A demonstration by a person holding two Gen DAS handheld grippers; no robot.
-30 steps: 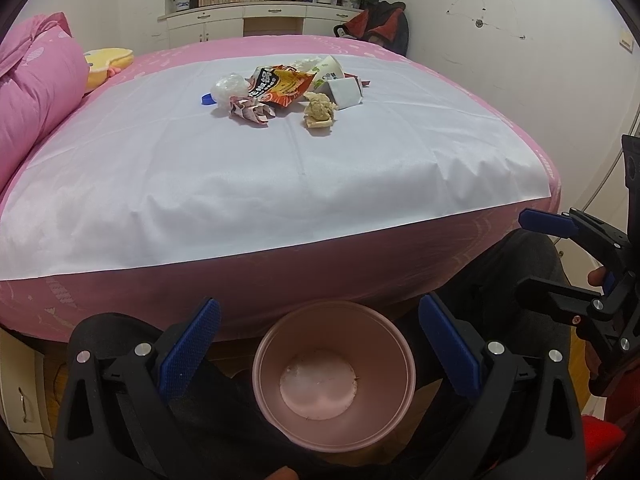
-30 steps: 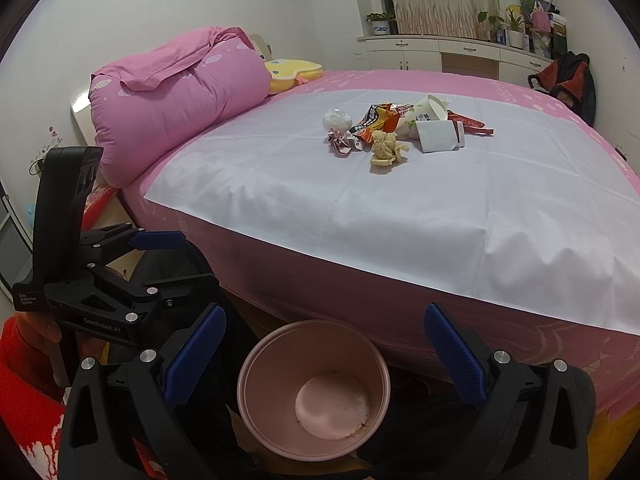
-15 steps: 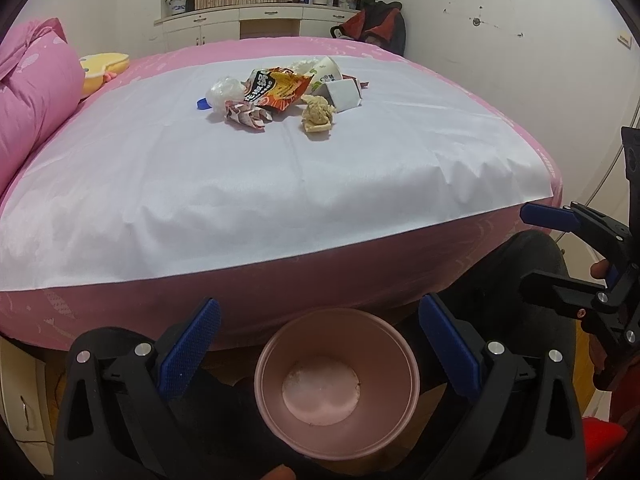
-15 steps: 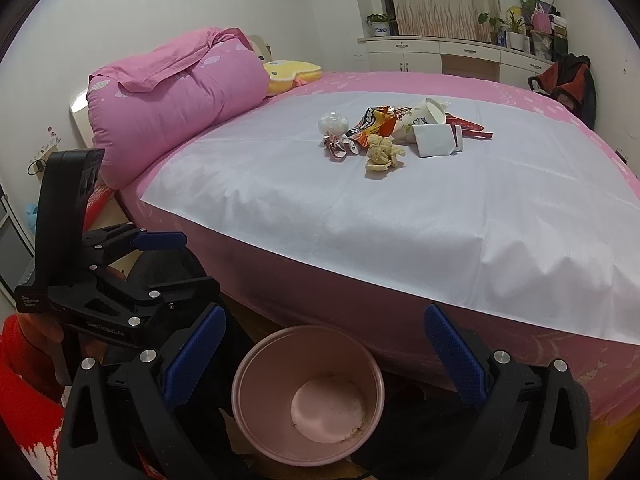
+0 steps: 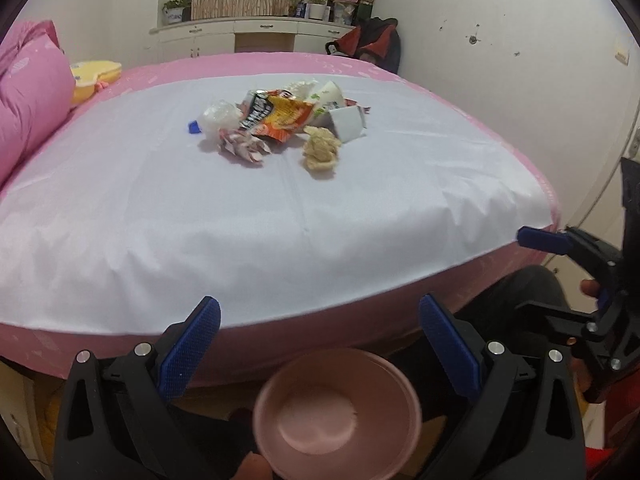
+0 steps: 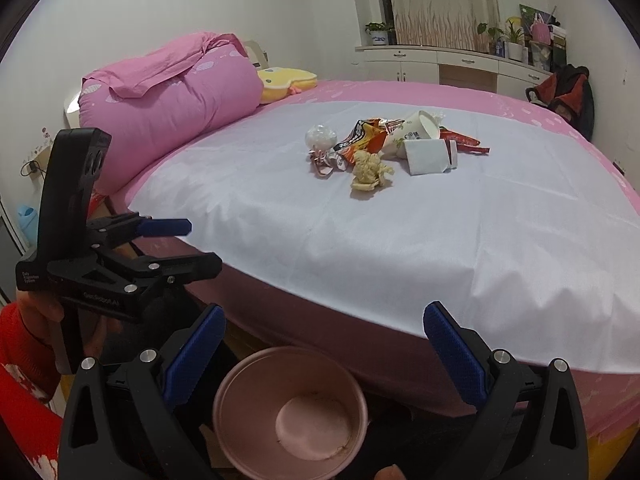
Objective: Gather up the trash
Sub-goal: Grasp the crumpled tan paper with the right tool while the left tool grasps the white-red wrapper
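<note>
Hidden: the pink bin [image 5: 338, 408] sits low between the left gripper [image 5: 320, 344] jaws, its near rim cut off by the frame edge; the floor around it is dark and hard to make out.
Blurred: the bin in the left wrist view is smeared, its inside unreadable; the right wrist view shows pale residue on its bottom.
Trash pile: well ahead of both sets of jaws on the white sheet [image 6: 400, 232] of the bed [image 5: 280, 64] lie an orange snack bag [image 5: 280, 116], a crumpled tissue wad [image 5: 320, 151], a paper cup [image 6: 412, 130] on its side, a white carton [image 5: 347, 122], a clear plastic wad [image 5: 218, 116] and a pink wrapper [image 5: 242, 146], touching one another.
Left gripper: jaws wide apart, holding nothing, pointed toward the bed's near edge.
Right gripper [image 6: 324, 340]: jaws wide apart, empty, above the bin.
Each seen from the other: the left one stands left of the right jaws, gripped by a hand in a red sleeve [image 6: 24, 380].
</note>
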